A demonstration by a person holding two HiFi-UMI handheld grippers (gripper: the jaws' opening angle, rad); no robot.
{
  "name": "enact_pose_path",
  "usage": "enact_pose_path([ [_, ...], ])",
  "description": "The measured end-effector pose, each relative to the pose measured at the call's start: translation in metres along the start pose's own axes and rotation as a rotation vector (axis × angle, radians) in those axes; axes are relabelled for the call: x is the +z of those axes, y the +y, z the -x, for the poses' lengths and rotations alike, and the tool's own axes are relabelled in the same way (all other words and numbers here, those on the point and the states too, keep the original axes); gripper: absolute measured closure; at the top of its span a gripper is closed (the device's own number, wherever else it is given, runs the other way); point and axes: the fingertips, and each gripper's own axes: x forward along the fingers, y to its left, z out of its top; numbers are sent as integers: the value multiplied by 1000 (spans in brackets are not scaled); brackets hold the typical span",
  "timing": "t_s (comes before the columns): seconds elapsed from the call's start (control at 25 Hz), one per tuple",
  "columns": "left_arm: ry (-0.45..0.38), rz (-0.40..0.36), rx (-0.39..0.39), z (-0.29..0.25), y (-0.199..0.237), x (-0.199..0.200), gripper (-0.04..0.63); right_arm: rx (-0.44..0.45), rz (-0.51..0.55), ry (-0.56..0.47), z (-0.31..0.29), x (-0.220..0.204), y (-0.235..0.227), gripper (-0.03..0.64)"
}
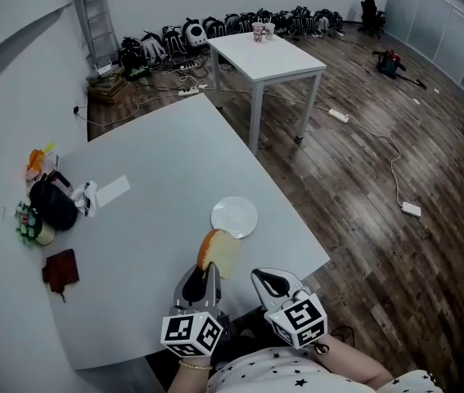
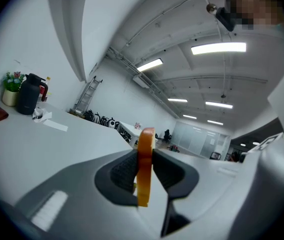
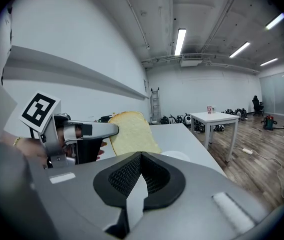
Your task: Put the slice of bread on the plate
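In the head view my left gripper (image 1: pixel 207 270) is shut on a slice of bread (image 1: pixel 219 252) with a brown crust, held on edge above the grey table (image 1: pixel 158 162). The bread's far end hangs just short of the small white plate (image 1: pixel 234 217), which is bare. In the left gripper view the slice (image 2: pixel 145 164) stands edge-on, pinched between the two black pads (image 2: pixel 124 171). My right gripper (image 1: pixel 271 283) hovers close to the right of the left one, shut with nothing in it. The right gripper view shows the bread (image 3: pixel 130 133) and a sliver of the plate (image 3: pixel 174 155) beyond its jaws.
At the table's left stand a black jug (image 1: pixel 51 203), a small flower pot (image 1: pixel 29 223), a dark red cloth (image 1: pixel 60 270) and a white paper (image 1: pixel 113 191). The table's right edge runs just past the plate. A second white table (image 1: pixel 264 51) with cups stands farther off; cables lie on the wood floor.
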Motion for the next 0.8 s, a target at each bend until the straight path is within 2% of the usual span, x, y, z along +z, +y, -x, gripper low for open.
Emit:
enact_pose_path([
  [0.28,3,3,5,-46,5,3,503,20,17,10,-28,10,-33,618],
  [0.56,24,46,23,-94,16,-7,503,31,44,23,-61,21,-76,618],
  [0.72,52,53,25,-120,25,-19,505,47,46,42,-77,22,-89,618],
  [0.8,72,80,21,-132,30,-27,503,57,44,54,-83,20,-92,618],
])
